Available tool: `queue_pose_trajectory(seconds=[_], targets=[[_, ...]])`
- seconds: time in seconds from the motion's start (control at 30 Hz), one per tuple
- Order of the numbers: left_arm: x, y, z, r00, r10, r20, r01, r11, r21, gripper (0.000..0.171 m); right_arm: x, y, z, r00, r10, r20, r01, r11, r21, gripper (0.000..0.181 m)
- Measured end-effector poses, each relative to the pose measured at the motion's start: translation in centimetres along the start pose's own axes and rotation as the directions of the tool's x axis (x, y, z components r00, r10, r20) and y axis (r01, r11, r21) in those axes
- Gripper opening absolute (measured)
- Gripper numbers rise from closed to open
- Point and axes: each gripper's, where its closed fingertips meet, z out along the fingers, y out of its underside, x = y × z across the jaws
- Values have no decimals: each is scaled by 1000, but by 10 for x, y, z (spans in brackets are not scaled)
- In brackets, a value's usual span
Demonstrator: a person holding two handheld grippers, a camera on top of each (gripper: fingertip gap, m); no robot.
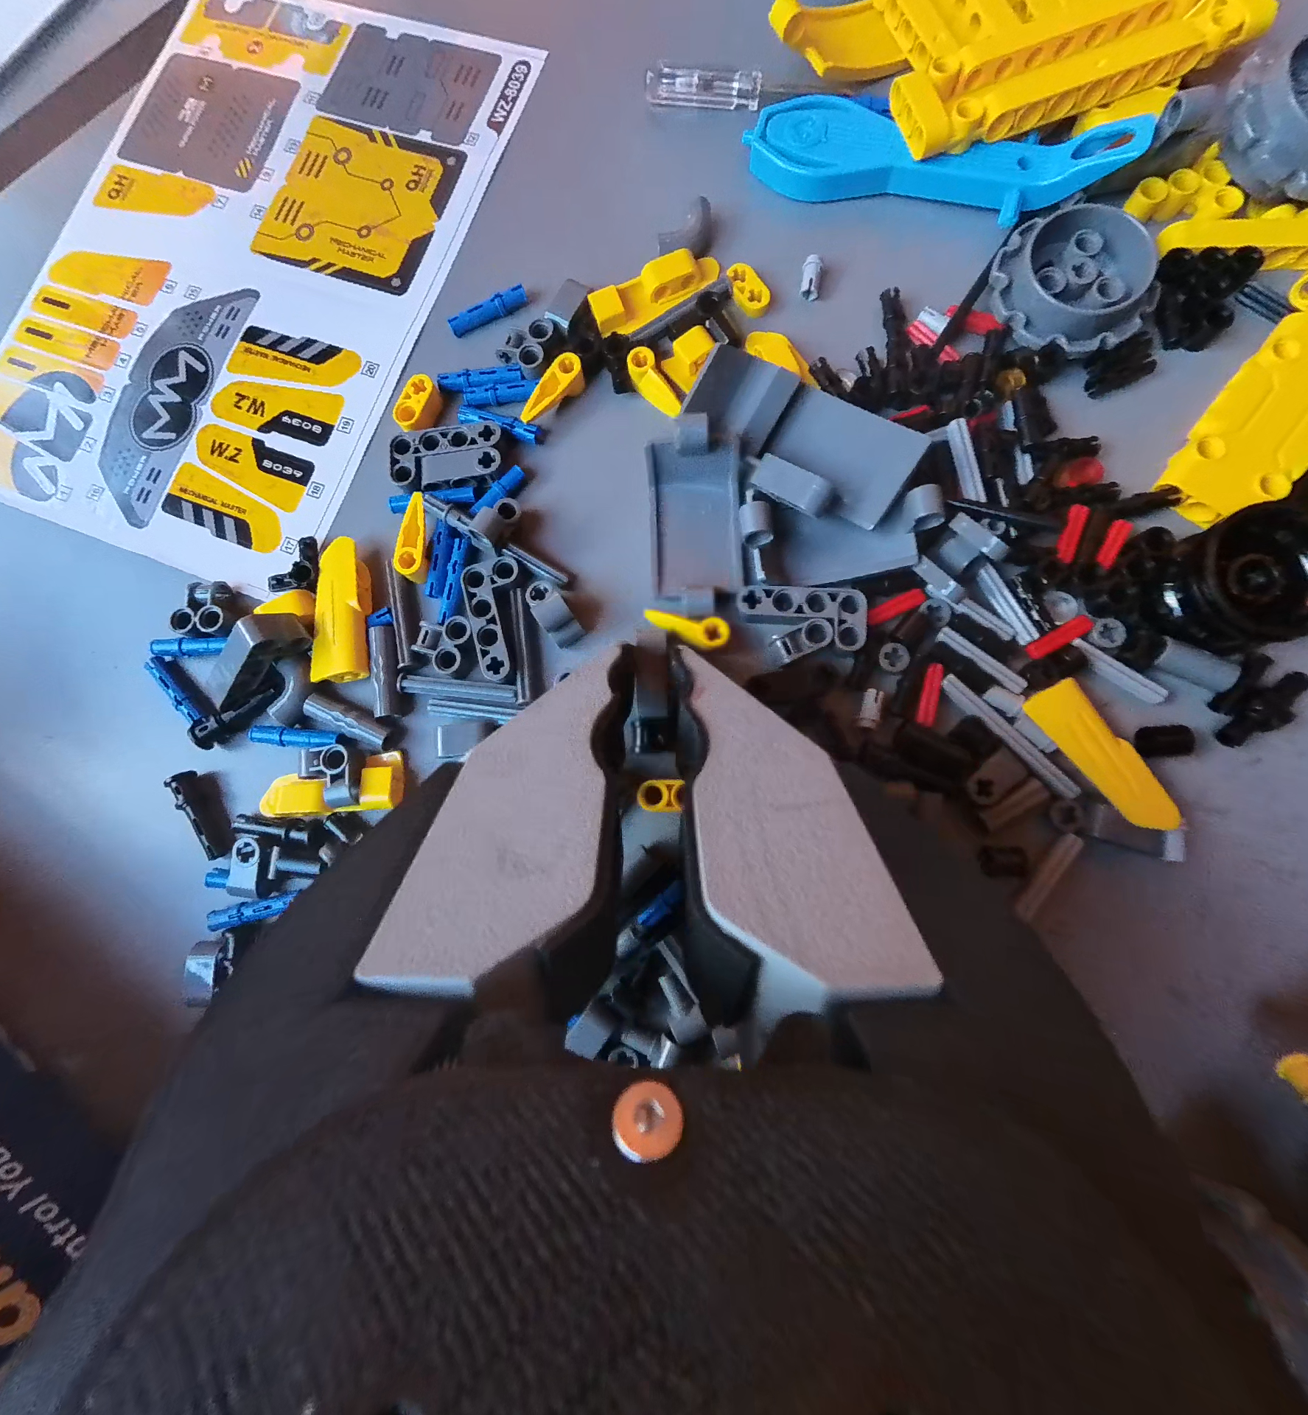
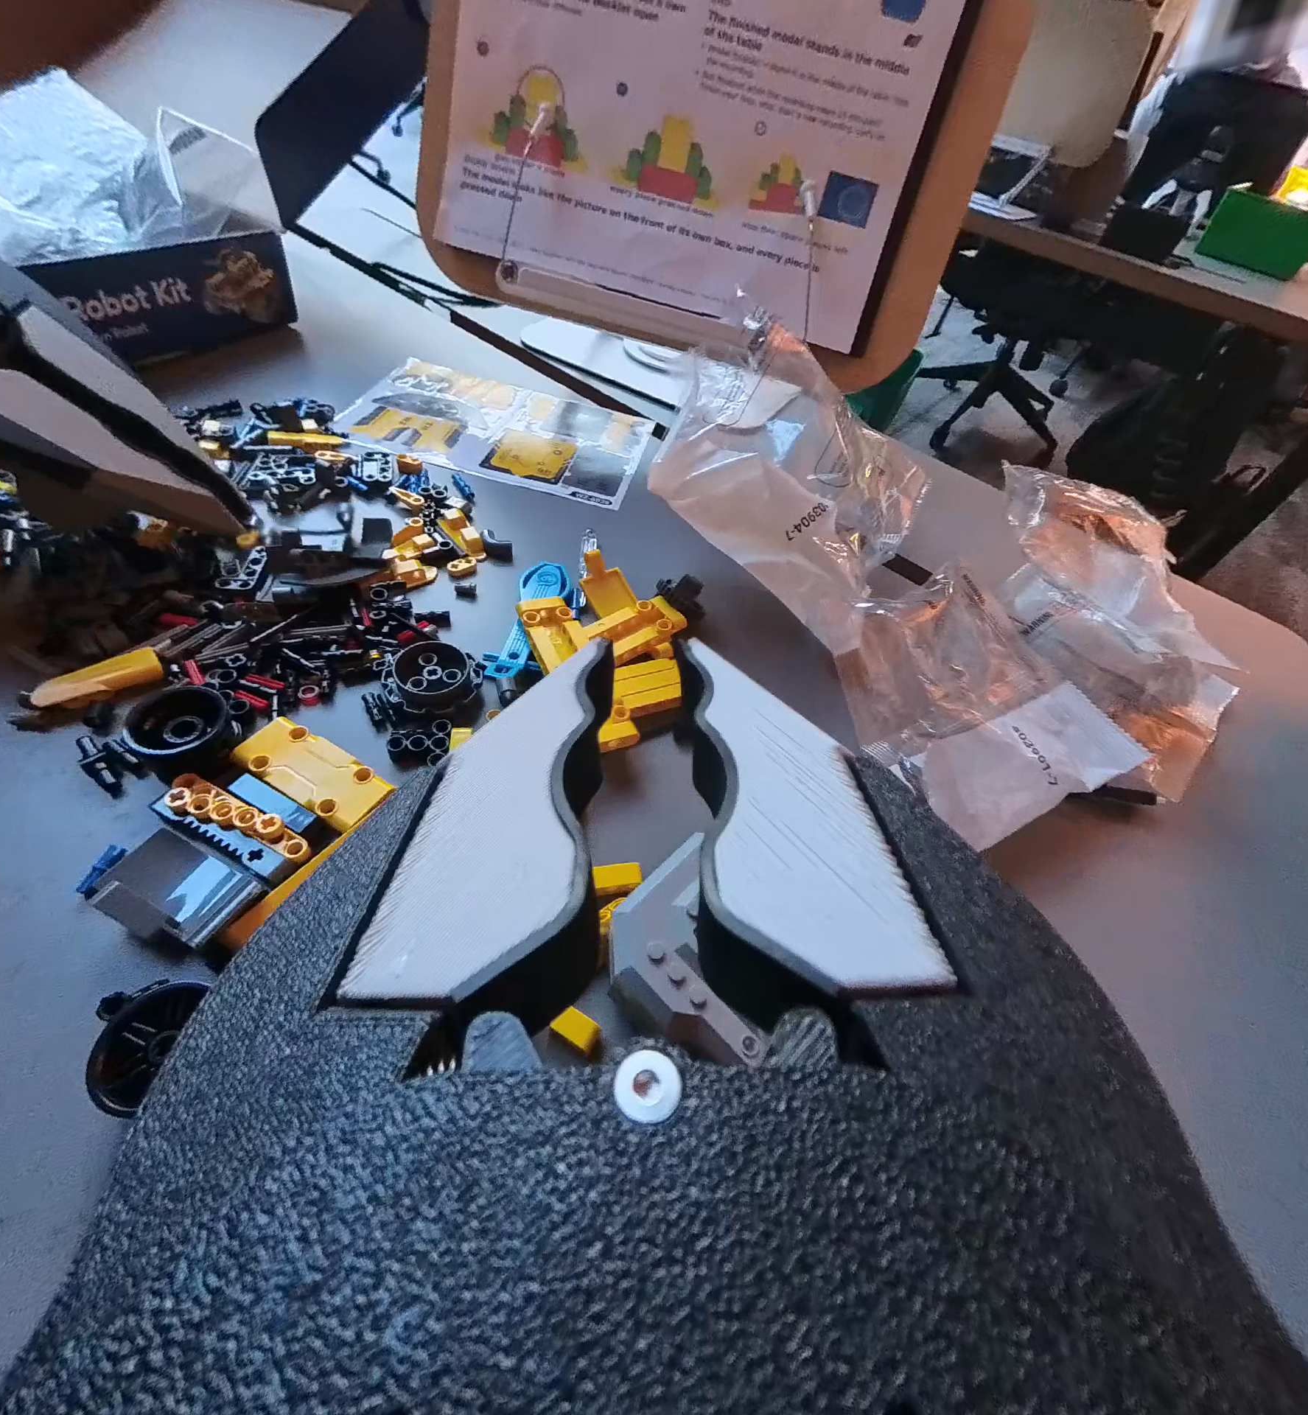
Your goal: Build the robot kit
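Left gripper [image 1: 654, 651], mid-frame, nearly closed over loose pieces [image 1: 482, 536], hold unclear; right gripper [image 2: 643, 651] gapes empty above the yellow assembly [image 2: 635, 624].

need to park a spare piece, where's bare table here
Bare table lies between the sticker sheet and the blue tool, holding only a clear handle. More lies near the table's corner, past the plastic bags. Crowded: the parts pile at the left gripper fingers.
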Motion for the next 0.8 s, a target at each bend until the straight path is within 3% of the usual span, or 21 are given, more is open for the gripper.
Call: queue_pose_trajectory(seconds=[0.4,0.67,0.8], targets=[[-4,-8,-6,1000,-13,13,13,999,39,9,1,6,2,1000,8,-8,-8,999,-36,14],[36,-26,-14,988,111,-107,-96,985,143,20,-3,10,5,1000,-19,-3,19,998,-61,14],[50,-18,-10,975,140,-172,-123,987,107,21,-6,11,5,1000,-23,14,24,997,-68,14]])
